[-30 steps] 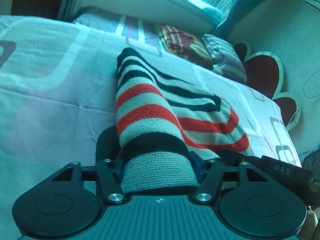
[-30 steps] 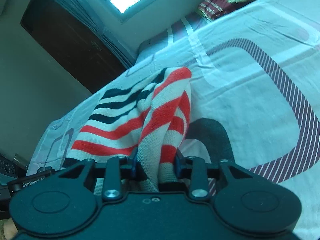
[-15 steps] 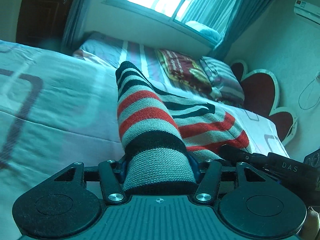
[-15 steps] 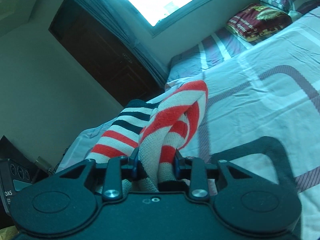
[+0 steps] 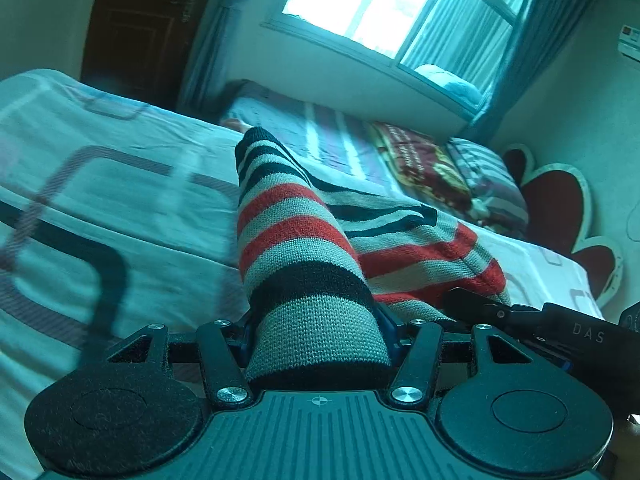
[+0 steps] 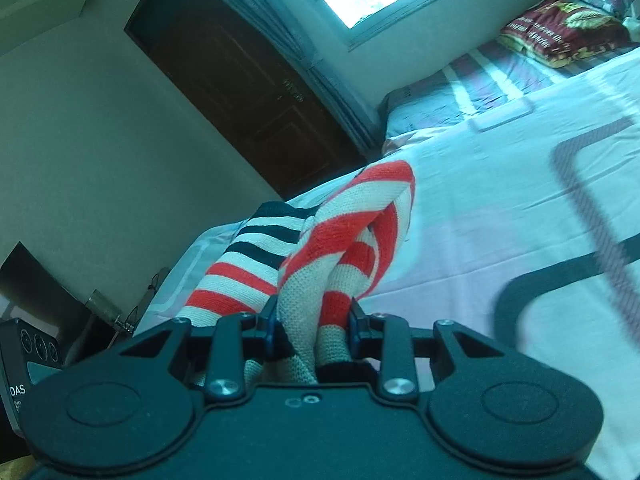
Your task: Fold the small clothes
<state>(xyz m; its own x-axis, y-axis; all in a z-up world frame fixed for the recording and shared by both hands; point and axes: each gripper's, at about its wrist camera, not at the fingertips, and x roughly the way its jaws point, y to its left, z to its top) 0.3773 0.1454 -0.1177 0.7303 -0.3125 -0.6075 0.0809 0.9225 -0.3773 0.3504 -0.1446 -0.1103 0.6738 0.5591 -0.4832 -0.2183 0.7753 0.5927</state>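
A red, black and cream striped knit garment [image 5: 304,264] hangs lifted above the patterned bedsheet [image 5: 120,208], stretched between my tools: my left gripper [image 5: 316,332] clamps one thick bunched end, my right gripper [image 6: 312,320] pinches another fold, near pillows [image 6: 560,36].

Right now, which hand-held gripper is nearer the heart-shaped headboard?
Right. The right hand-held gripper grips the striped sweater on the side toward the heart-shaped headboard; the left hand-held gripper grips the sweater's other end, farther from it.
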